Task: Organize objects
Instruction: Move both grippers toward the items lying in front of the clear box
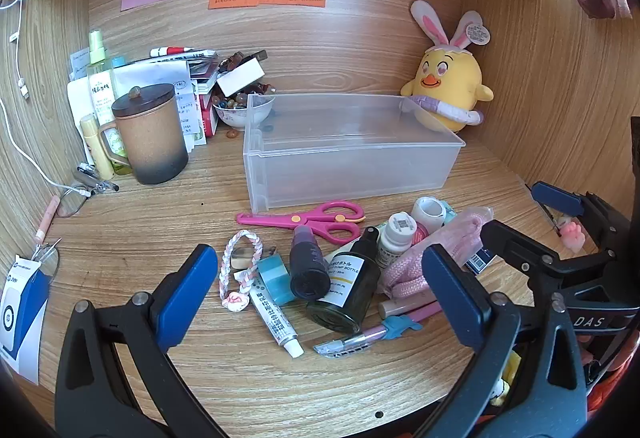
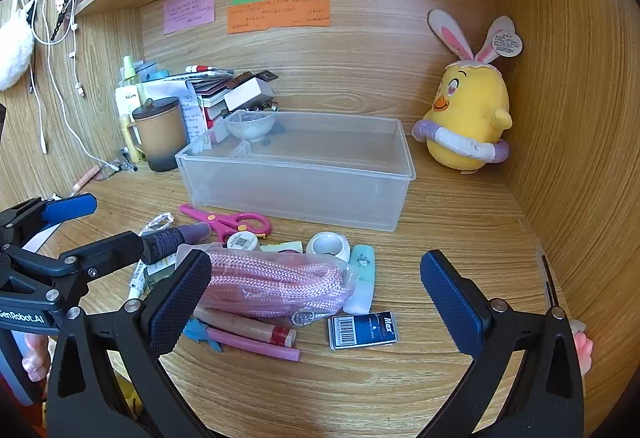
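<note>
Looking down on a wooden desk alcove, both grippers hovering over a heap of small things, neither touching anything. Left gripper gaping wide, holding nothing; right gripper likewise spread apart and bare.

Sitting behind the heap, just beyond the pink scissors: a clear plastic bin, seemingly unfilled (likely where the clutter belongs).

Lying straight ahead between the left gripper's pads: a dark pump bottle, toppled, long axis running away toward the bin, cap end farthest. Lying ahead of the right gripper, closer to its left pad: a bagged pink rope, long axis stretching side to side.

Judging by reach, left hand nearer the bottle, right hand nearer the rope.

Readable writing: "PUMP BOTTLE" on the bottle's label; "Max" on a small blue box with a barcode; "GenRobot.AI" and "DAS" on the gripper frames. Wall notes too small for reading.
</note>
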